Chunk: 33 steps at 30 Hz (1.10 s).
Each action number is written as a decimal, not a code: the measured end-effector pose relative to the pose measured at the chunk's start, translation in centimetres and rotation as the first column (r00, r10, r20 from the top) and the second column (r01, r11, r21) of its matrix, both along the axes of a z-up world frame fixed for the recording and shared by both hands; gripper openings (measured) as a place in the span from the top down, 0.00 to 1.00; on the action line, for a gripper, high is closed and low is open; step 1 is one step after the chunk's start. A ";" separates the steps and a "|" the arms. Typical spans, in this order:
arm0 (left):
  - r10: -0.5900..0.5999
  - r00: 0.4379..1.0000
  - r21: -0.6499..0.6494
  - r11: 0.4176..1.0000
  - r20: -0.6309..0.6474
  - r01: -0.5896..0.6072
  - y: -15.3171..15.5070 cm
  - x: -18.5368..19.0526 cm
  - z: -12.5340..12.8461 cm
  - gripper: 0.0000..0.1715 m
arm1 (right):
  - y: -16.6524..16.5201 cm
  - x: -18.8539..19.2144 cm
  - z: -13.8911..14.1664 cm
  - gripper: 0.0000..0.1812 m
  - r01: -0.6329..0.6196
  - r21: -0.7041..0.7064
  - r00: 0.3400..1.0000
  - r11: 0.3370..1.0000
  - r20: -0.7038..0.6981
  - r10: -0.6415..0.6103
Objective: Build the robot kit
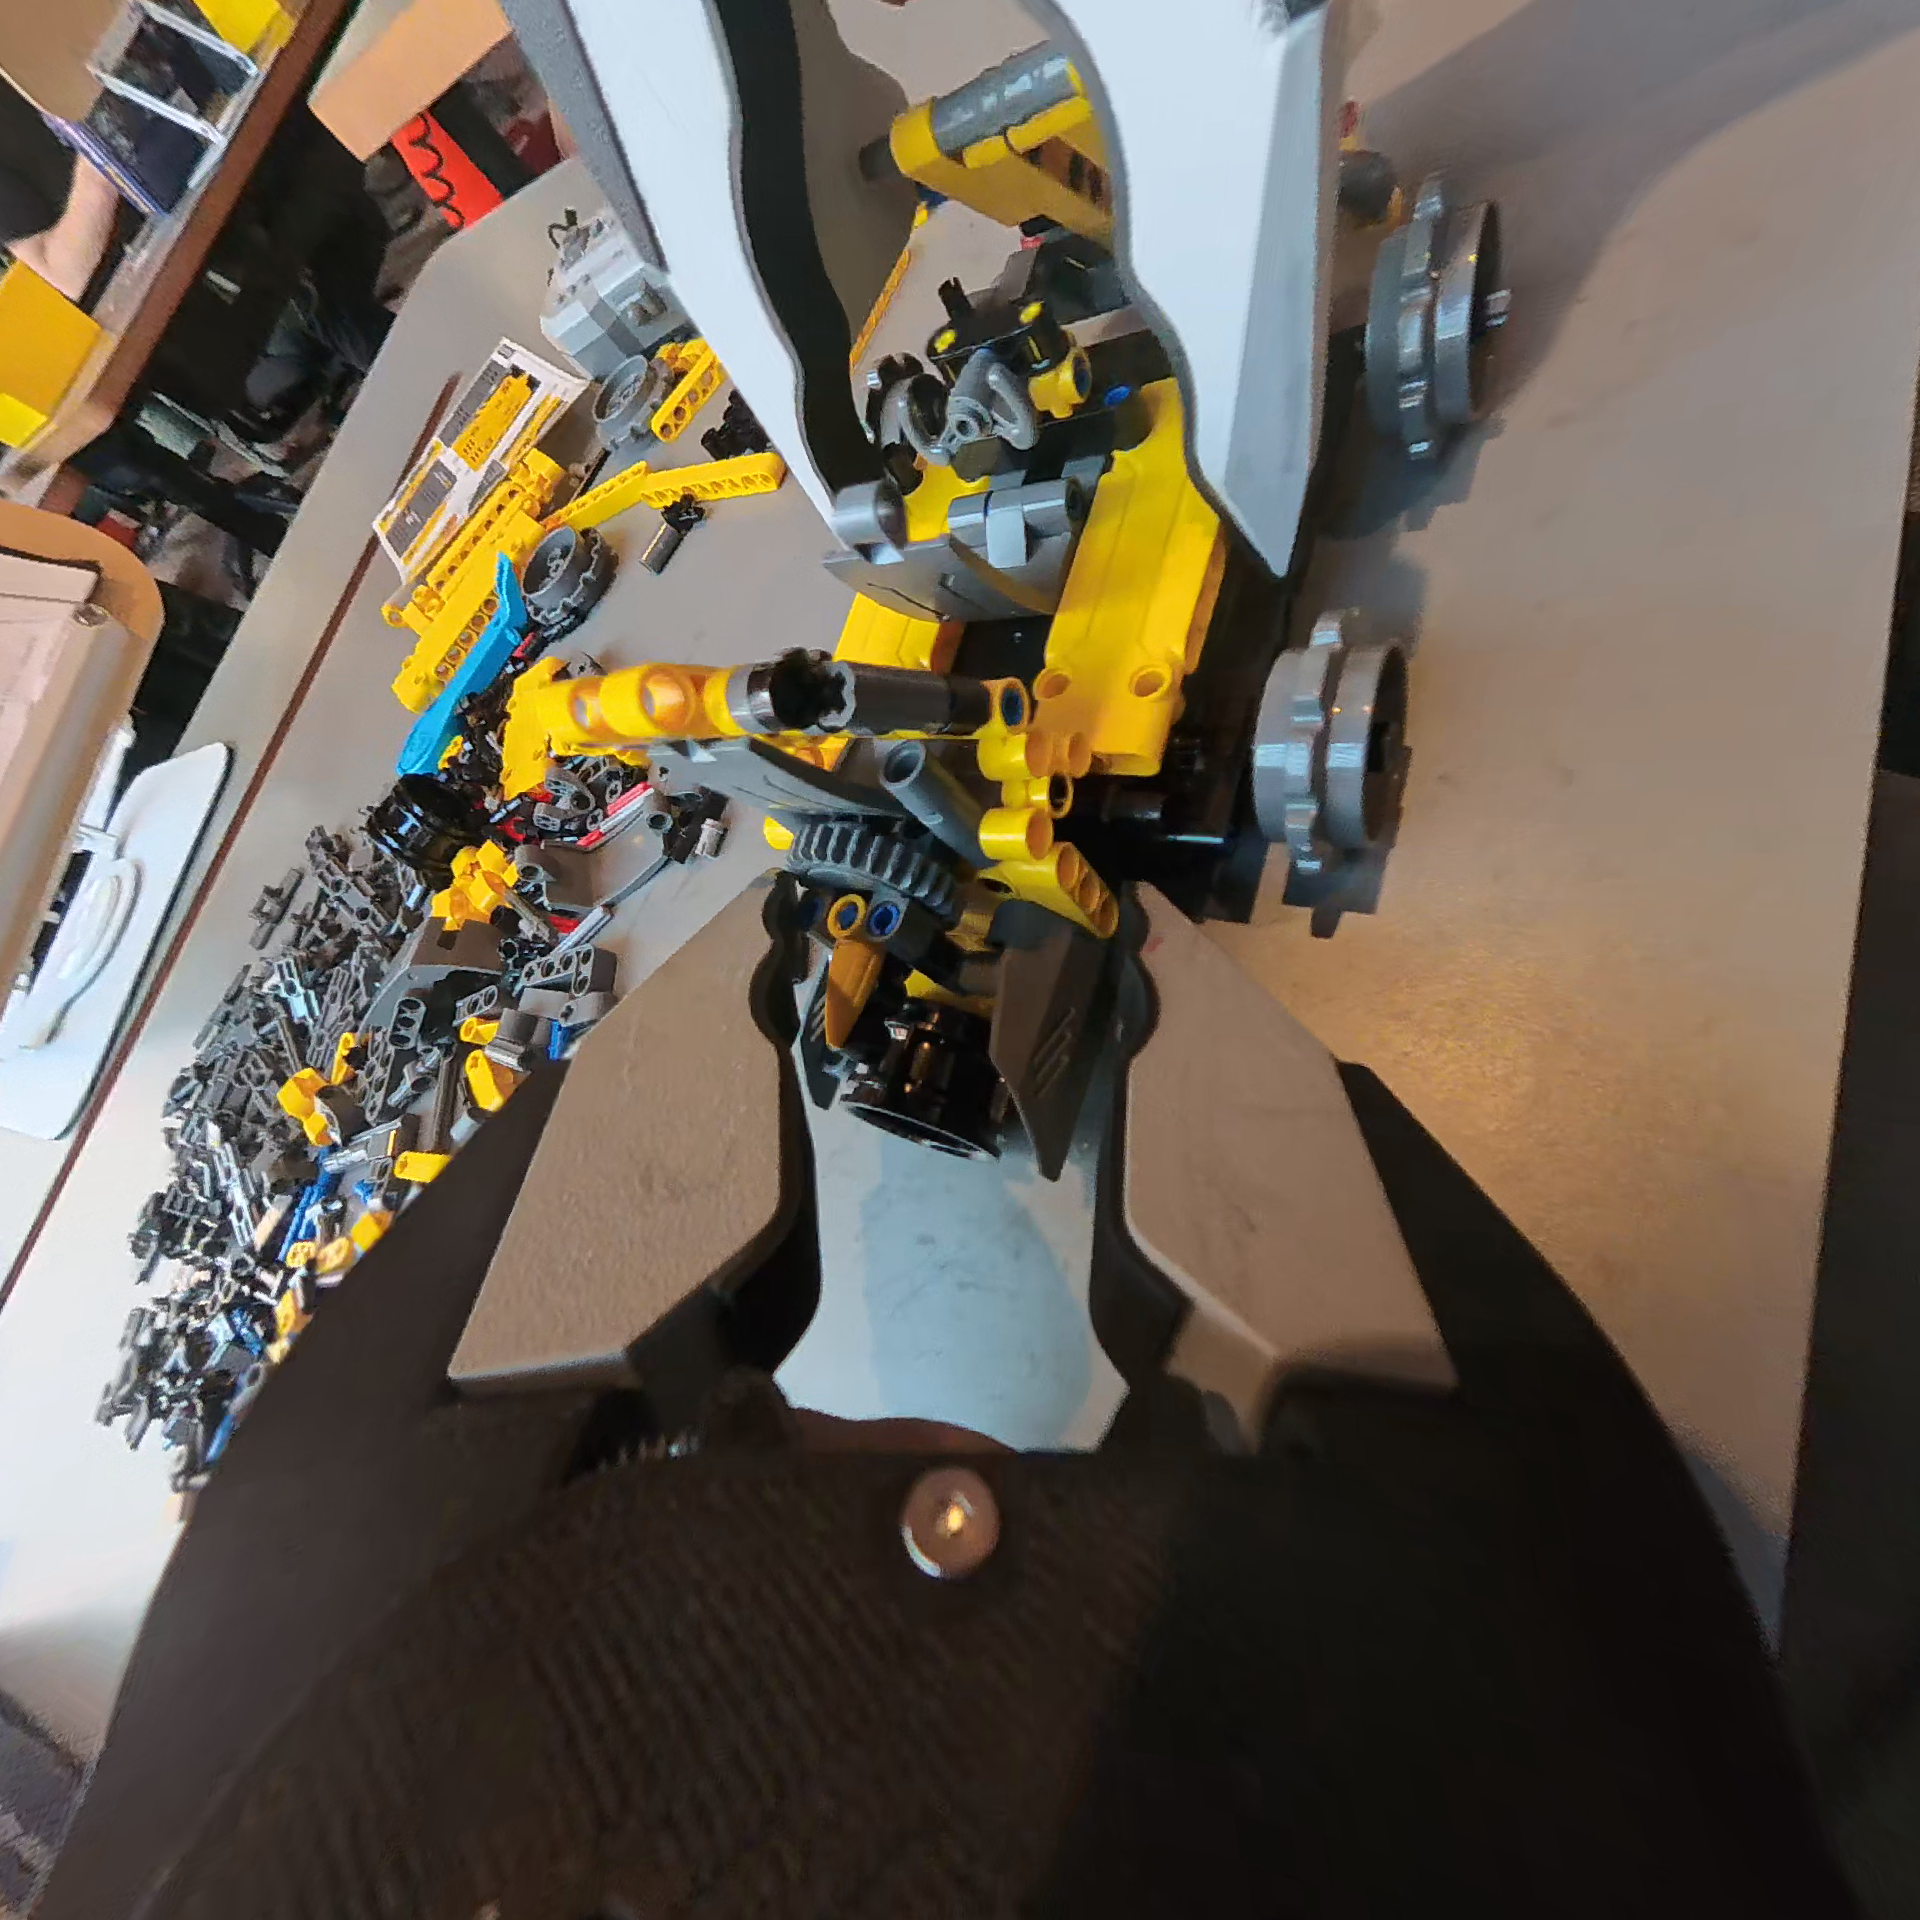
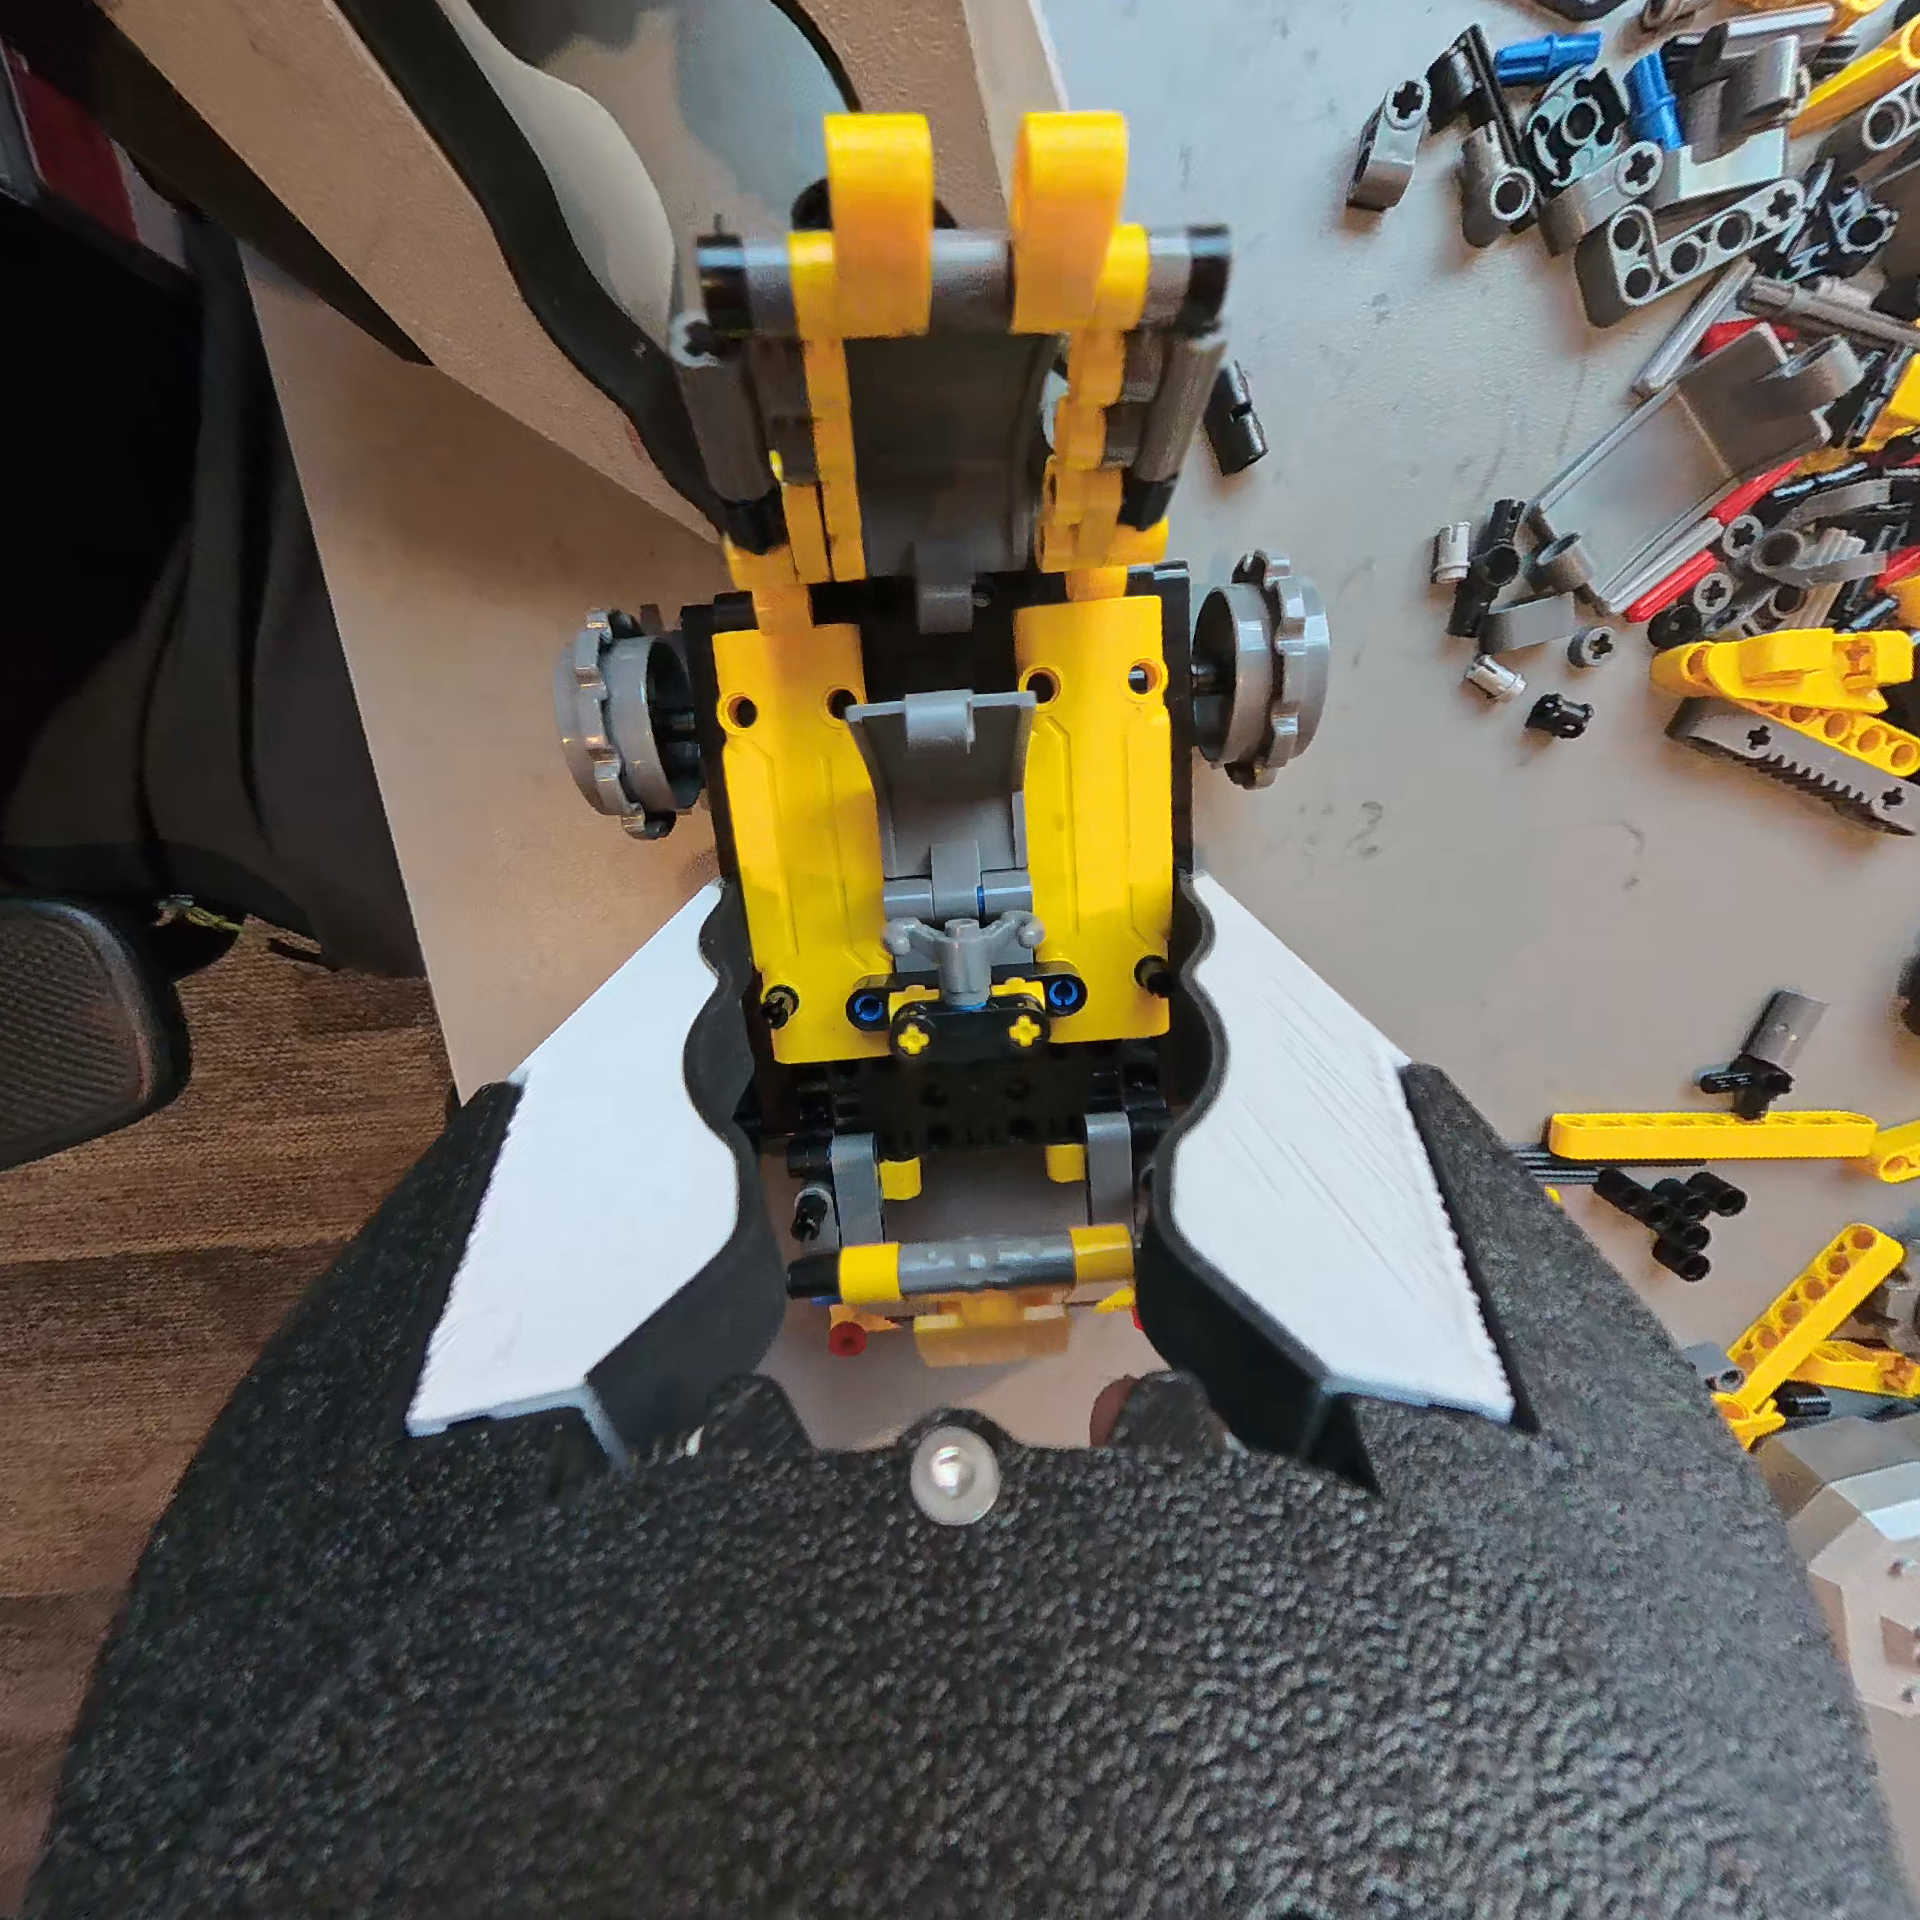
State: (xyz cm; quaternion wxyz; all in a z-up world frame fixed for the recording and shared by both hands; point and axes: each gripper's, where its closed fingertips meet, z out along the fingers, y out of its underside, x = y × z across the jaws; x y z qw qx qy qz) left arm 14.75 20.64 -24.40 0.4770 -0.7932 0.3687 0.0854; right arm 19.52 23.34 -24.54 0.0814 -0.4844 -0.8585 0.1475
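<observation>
The half-built yellow-and-black plastic brick vehicle (image 2: 940, 831), centre frame, is clamped by both grippers, left gripper (image 1: 940, 935) and right gripper (image 2: 951, 1049); grey loose bricks (image 2: 1704, 239) remain upper right.

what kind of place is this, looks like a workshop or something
Probably a hobby or lab workbench for brick building. A half-built yellow vehicle model sits on a grey table, held at each end by the left gripper and right gripper, with loose building parts alongside and cluttered shelves behind.
</observation>
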 end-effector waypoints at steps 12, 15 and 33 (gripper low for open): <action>-0.052 0.993 -0.094 0.994 0.105 0.062 -1.4 1.1 -0.2 0.55 | -0.5 -0.1 0.0 0.56 -0.088 -0.002 0.996 0.996 -0.016 0.088; -0.038 0.986 -0.137 0.989 0.160 0.060 -2.7 1.2 -0.1 0.62 | -0.9 -0.2 0.1 0.56 -0.168 0.012 0.986 0.986 -0.014 0.168; 0.063 0.963 -0.364 0.931 0.263 0.039 -3.5 -1.7 -1.7 0.62 | -1.3 1.6 4.5 0.50 0.127 0.008 0.977 0.992 -0.175 -0.123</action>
